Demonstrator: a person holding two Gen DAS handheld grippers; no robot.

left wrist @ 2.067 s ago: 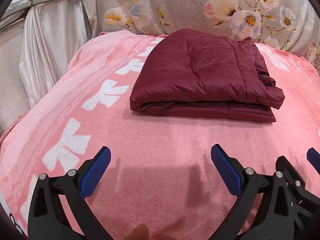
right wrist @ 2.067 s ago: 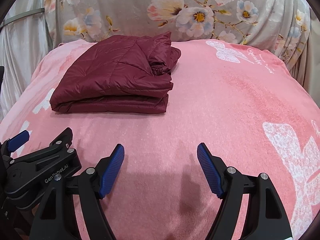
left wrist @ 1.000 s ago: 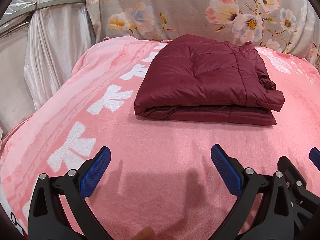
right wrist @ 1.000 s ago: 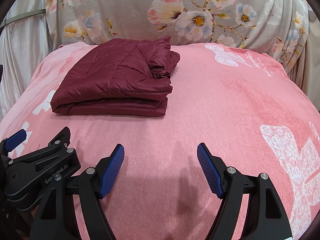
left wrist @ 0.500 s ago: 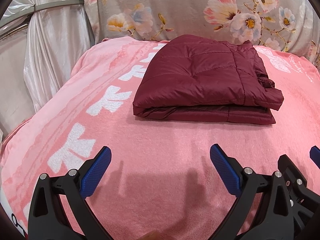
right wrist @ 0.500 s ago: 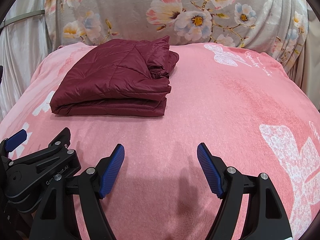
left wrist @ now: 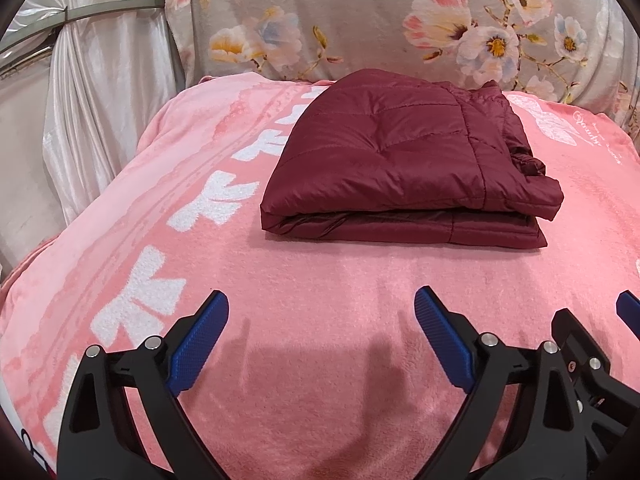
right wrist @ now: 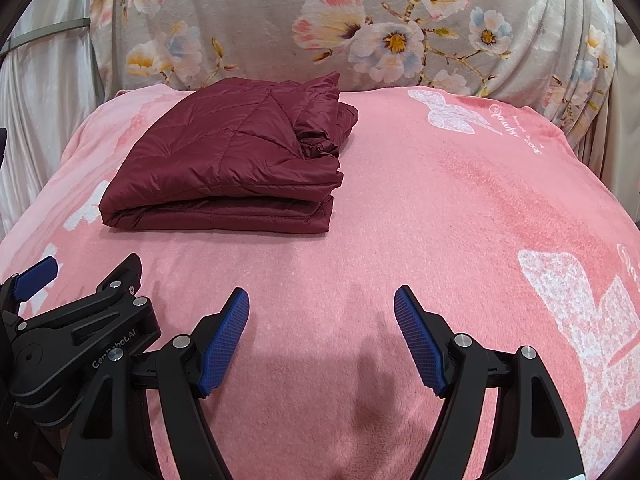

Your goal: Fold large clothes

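Observation:
A dark red quilted jacket (left wrist: 404, 160) lies folded into a flat rectangular stack on the pink blanket (left wrist: 320, 280). It also shows in the right wrist view (right wrist: 228, 160), at the left back of the bed. My left gripper (left wrist: 322, 320) is open and empty, over the blanket in front of the jacket and apart from it. My right gripper (right wrist: 322, 316) is open and empty, to the right of the left one, also short of the jacket. The left gripper's body shows at the lower left of the right wrist view (right wrist: 80, 332).
The pink blanket (right wrist: 460, 220) with white butterfly prints covers the whole bed. A grey floral cloth (left wrist: 380, 20) hangs behind it. A white satin curtain (left wrist: 100, 100) hangs at the left edge of the bed.
Both grippers stay open and side by side. The views have shifted only slightly; the folded jacket has not moved on the blanket.

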